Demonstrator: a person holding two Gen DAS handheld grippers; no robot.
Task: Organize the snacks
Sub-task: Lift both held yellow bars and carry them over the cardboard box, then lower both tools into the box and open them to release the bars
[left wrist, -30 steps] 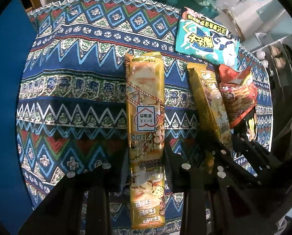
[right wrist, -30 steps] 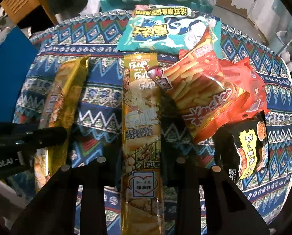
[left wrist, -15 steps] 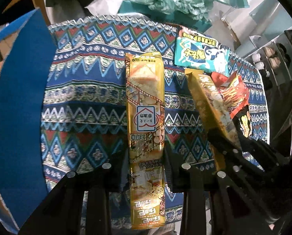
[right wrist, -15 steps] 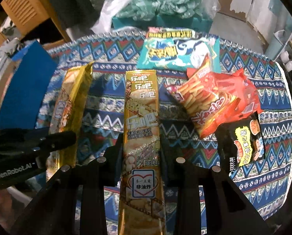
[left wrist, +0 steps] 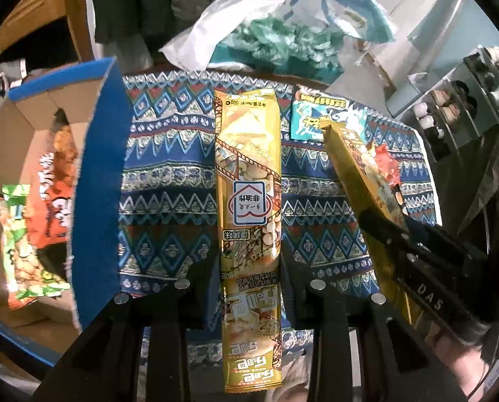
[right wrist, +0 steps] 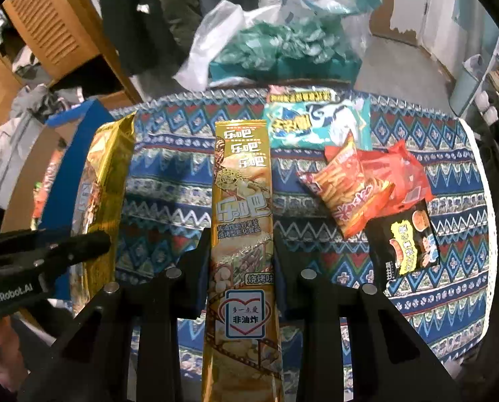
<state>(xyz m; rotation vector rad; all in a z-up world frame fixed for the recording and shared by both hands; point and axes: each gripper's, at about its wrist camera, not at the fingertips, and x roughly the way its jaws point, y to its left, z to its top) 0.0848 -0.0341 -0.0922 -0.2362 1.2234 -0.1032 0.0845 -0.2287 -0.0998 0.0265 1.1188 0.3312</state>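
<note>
My left gripper is shut on a long gold snack pack, held lengthwise above the patterned tablecloth. My right gripper is shut on a second, matching gold pack, also lifted off the cloth. Each wrist view shows the other gripper with its pack: the right gripper at the right edge, the left gripper at the left edge. A blue cardboard box stands open at the table's left, with an orange bag and a green bag inside.
On the cloth lie a teal bag, an orange fries bag, a red bag and a small black pack. Plastic bags are piled behind the table. A wooden cabinet stands at the back left.
Both grippers have risen with their gold packs, so the table looks smaller. The blue box's open inside has come into the left wrist view.
</note>
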